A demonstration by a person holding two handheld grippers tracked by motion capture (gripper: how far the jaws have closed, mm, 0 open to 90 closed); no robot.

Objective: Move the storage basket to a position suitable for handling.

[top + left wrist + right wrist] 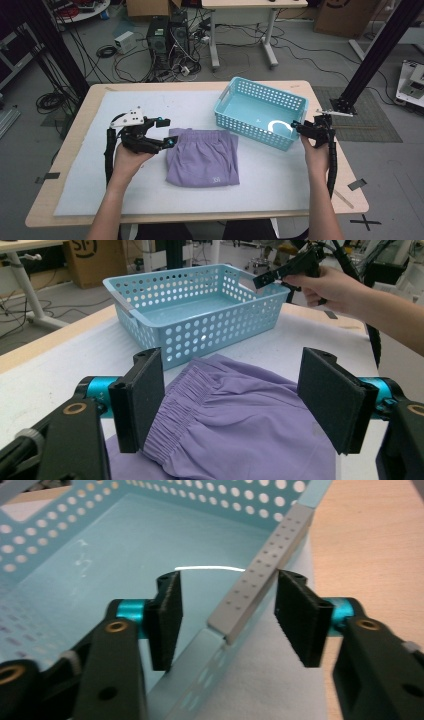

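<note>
My right gripper (300,127) at right-centre of high view: jaws part open, straddle grey rim strip of blue basket (260,112), one jaw inside, one outside, pads not pressing. My left gripper (167,132) left of centre: jaws wide, empty, at edge of folded purple shorts (202,157), frame centre, just beside basket.

Grey floor (310,55) lying strewn with black cables (130,62); computer towers (167,32) standing behind wooden surface (75,145); white-legged desk (240,30) and cardboard box (345,15) sitting farther back.
</note>
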